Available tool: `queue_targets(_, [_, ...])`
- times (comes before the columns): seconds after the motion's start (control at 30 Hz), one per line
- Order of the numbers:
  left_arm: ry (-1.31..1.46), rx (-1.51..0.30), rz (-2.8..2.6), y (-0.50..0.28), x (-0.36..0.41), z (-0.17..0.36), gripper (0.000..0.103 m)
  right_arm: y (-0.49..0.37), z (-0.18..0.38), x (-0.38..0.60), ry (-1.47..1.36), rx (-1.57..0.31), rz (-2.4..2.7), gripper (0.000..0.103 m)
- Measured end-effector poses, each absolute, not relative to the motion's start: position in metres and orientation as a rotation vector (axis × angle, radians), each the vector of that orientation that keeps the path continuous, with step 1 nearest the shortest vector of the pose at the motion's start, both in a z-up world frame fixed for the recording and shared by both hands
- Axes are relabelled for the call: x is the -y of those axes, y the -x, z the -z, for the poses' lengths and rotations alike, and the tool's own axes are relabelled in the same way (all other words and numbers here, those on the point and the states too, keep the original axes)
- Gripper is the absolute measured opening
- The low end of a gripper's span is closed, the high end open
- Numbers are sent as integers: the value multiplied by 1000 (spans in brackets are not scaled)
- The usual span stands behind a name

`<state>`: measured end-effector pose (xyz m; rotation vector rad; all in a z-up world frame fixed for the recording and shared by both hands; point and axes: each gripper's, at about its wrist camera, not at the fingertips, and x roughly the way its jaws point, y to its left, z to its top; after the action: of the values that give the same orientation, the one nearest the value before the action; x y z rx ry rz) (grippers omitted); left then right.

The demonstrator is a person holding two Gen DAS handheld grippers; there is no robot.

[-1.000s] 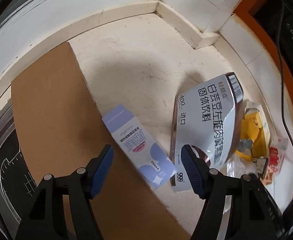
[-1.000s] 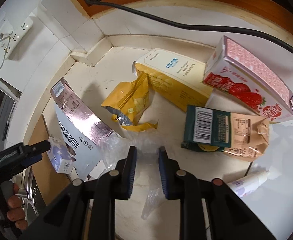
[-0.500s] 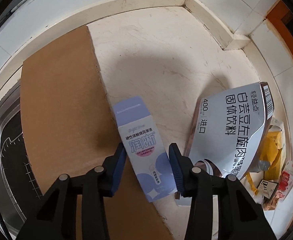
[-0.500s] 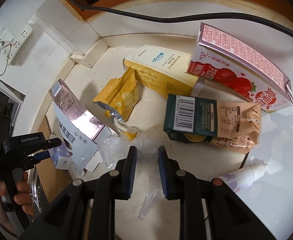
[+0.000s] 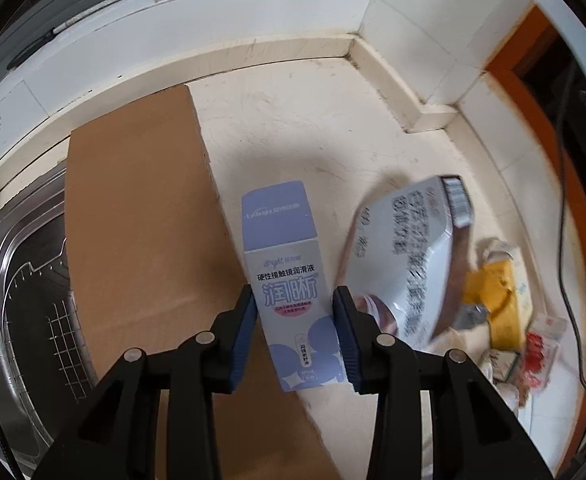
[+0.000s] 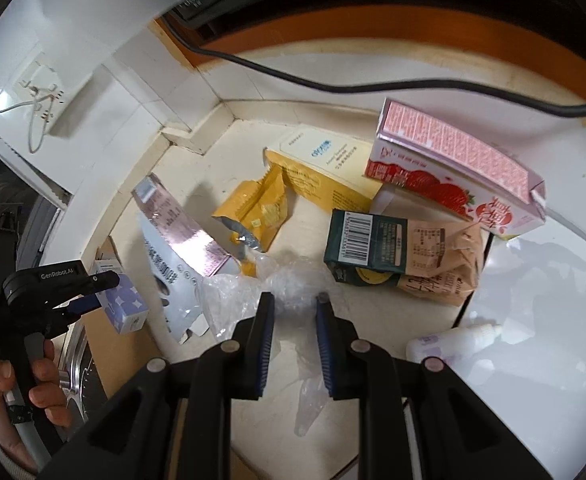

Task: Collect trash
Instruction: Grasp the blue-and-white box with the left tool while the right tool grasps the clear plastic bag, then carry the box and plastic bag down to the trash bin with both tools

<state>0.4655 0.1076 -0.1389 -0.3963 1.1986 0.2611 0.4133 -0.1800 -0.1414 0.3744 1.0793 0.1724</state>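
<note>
My left gripper [image 5: 295, 306] is shut on a small lilac and white carton [image 5: 287, 276], lifted above the counter; it also shows in the right wrist view [image 6: 123, 304]. A silver and white flattened box [image 5: 409, 260] lies just right of it. My right gripper [image 6: 291, 308] is shut on crumpled clear plastic wrap [image 6: 293, 284], which trails below the fingers. Beyond it lie a yellow snack packet [image 6: 257, 208], a yellow and white box [image 6: 325, 164], a green and tan carton [image 6: 397, 256] and a pink strawberry carton [image 6: 461, 168].
A brown cardboard sheet [image 5: 141, 220] lies beside a steel sink with a wire rack [image 5: 33, 320]. A small white bottle [image 6: 453, 338] lies at the right. A black cable [image 6: 373, 84] runs along the back wall. A wall socket [image 6: 33, 92] is at the left.
My left gripper closed on the lilac carton and lifted it off the cardboard. The silver box shifted to the right. My right gripper stayed shut on the plastic wrap and moved slightly.
</note>
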Motion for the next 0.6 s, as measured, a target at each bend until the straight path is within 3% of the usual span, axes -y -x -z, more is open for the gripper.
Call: queue_targets(0.6, [371, -1087, -16, -294, -58, 25, 36, -290, 69, 206, -328, -963, -295, 20])
